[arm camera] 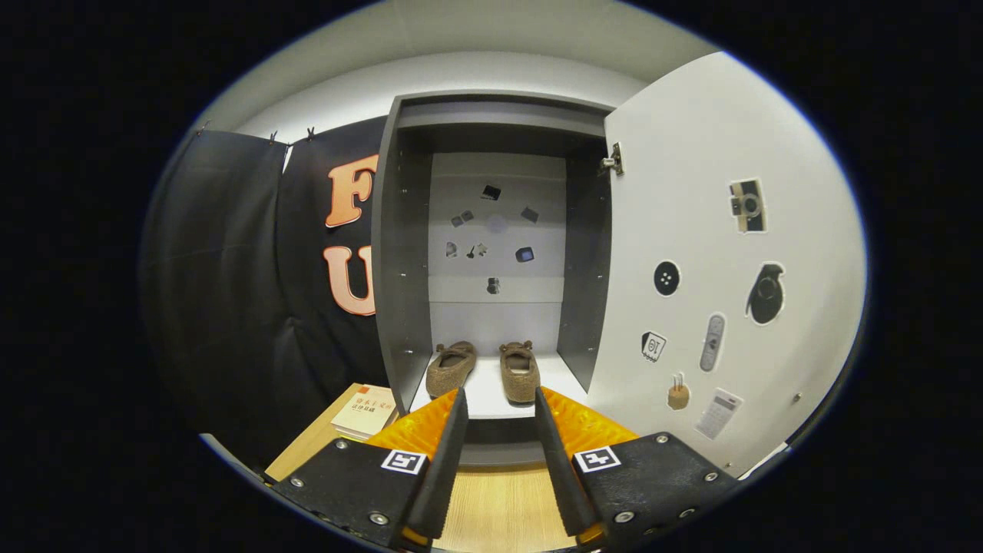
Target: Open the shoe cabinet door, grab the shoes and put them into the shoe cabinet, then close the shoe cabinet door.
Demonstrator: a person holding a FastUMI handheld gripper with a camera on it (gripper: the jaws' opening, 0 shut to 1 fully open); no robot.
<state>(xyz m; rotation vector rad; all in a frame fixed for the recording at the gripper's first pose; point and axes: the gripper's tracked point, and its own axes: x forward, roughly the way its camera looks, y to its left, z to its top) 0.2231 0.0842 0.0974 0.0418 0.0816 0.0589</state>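
Shoes: pair of brown, fuzzy, low-cut slippers [485,370] sitting side by side on the white bottom shelf, beyond the fingertips.
Cabinet: tall grey shoe cabinet [399,253] standing open ahead of the tongs.
Door: white panel door [691,230] carrying stickers, swinging wide to the right.
Tongs: gripper [501,395] hovering released, fingers parted, gripping nothing.
Nearby: cream book [365,411] lying left of the fingers on the wooden tabletop [499,507].
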